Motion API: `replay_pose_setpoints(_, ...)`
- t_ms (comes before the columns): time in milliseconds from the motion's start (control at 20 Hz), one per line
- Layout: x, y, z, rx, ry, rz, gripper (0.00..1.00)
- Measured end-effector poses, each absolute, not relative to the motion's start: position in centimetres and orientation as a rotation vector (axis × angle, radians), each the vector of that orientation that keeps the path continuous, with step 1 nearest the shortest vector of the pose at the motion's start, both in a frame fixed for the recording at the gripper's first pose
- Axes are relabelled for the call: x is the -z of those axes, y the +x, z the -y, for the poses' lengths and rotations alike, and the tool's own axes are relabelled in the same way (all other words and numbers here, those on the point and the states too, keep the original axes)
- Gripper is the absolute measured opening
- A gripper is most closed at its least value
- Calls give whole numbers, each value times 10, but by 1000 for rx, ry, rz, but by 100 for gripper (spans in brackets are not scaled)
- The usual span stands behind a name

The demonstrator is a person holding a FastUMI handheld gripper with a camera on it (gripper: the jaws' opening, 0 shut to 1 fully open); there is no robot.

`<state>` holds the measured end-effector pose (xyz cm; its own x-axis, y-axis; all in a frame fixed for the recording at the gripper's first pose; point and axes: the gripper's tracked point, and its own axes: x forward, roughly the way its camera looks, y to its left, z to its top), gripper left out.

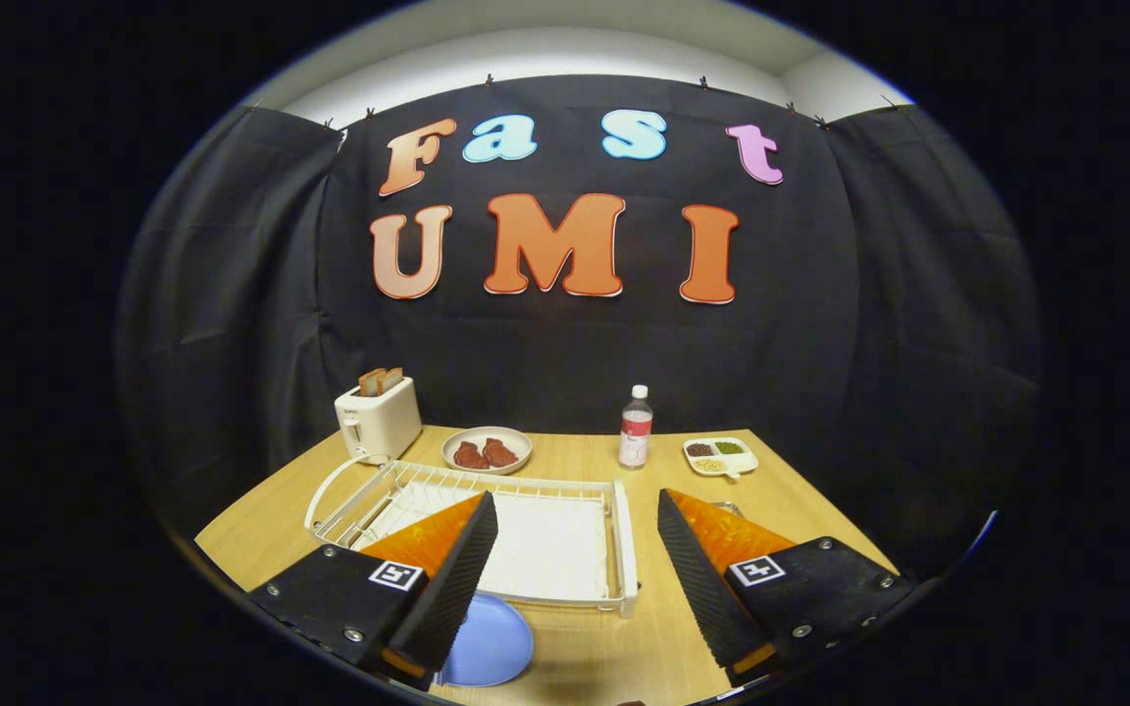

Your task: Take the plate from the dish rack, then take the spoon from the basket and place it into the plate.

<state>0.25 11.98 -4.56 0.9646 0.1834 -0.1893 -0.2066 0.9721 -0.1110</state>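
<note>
A: Two fingers of the gripper [577, 574] are standing wide apart, pinching nothing, and the bare wooden table [800, 500] is showing through the gap.

B: Where is the plate sitting?

A: The blue plate [491, 642] is lying flat on the table, just in front of the white dish rack [565, 539] and partly under the left finger [452, 579]. So it is looking as though the plate is already out of the rack.

B: And the spoon?

A: Hard to tell. A small bit of metal is peeking out just beyond the right finger [697, 579], beside the rack, perhaps the basket; the finger is covering most of it. No spoon is showing clearly.

B: How is a spoon likely to be handling?

A: Judging by the task alone, it is probably light, stiff and slippery, and thin enough to twist between the ribbed pads. Taking it across the middle of the handle is seeming safest.

B: Anything nearby worth minding?

A: The toaster [379, 417], a dish of red food [487, 449], a bottle [636, 428] and a divided tray [720, 456] are standing well beyond the rack.
</note>
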Motion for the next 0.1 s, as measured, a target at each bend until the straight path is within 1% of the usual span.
replay_pose_setpoints(100,26,12,-108,-176,-117,-146,98)
